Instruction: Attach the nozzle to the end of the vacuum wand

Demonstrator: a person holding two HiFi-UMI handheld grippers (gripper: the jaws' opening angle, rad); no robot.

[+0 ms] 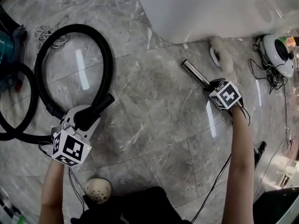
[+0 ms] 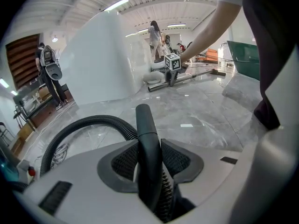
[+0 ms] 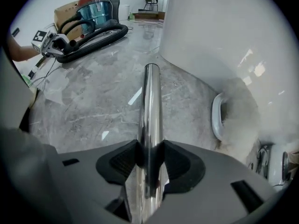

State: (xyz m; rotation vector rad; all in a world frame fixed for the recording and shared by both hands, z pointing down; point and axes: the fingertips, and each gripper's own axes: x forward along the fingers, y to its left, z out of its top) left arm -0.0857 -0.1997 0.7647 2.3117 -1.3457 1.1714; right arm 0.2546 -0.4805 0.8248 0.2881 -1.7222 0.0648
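Note:
A black ribbed vacuum hose (image 1: 74, 29) loops over the grey marble floor from a teal vacuum cleaner (image 1: 8, 55) at the left edge. My left gripper (image 1: 86, 118) is shut on the hose's smooth black end tube (image 1: 100, 105), which sticks out past the jaws (image 2: 142, 125). A chrome vacuum wand (image 1: 192, 72) lies on the floor at the upper right. My right gripper (image 1: 214, 85) points steeply down over it, and both pads sit against the tube (image 3: 151, 101). The two grippers are far apart. I cannot pick out a separate nozzle.
A large white curved body (image 1: 210, 8) fills the top. A white fluffy thing (image 1: 223, 55) lies beside its edge, near the wand's tip. A white device with tangled cables (image 1: 279, 52) sits far right, a cord coil (image 1: 49, 34) upper left. People (image 2: 49, 73) stand far off.

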